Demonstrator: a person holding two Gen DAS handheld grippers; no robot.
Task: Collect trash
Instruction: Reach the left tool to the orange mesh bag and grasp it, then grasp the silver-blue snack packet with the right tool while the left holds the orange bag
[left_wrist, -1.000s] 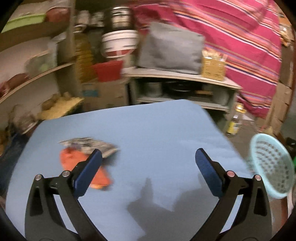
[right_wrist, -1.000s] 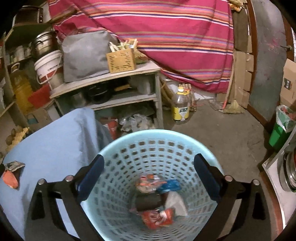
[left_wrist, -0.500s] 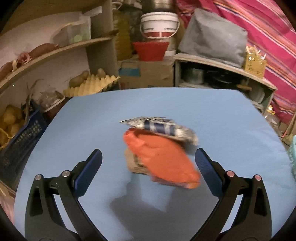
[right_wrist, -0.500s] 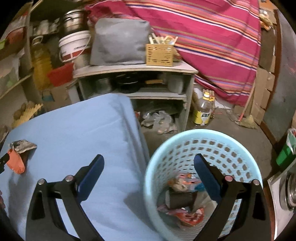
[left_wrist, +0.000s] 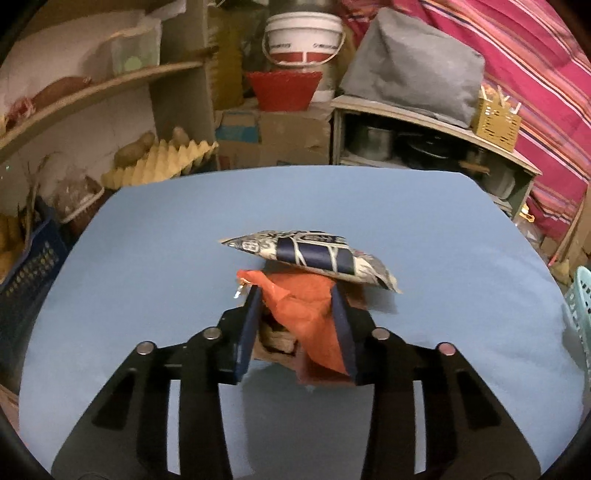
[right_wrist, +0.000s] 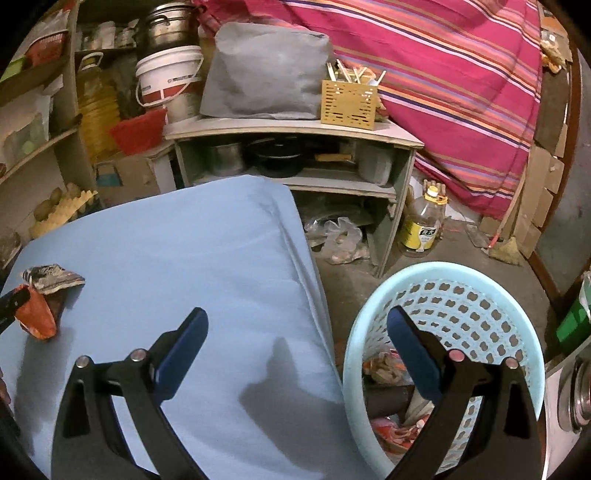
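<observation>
a white bucket (left_wrist: 304, 31) and red basket (left_wrist: 282, 90) sit top centre; grey bag (right_wrist: 264, 72), yellow holder (right_wrist: 349, 101) and oil bottle (right_wrist: 424, 225) toward the right.

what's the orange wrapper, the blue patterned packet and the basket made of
Orange wrapper: thin plastic film, likely; it creases sharply between the closing left gripper.
Blue patterned packet: printed foil or plastic, glossy, stiff sealed edges.
Basket: moulded pale blue plastic, with a smooth rim and regular punched holes.
</observation>
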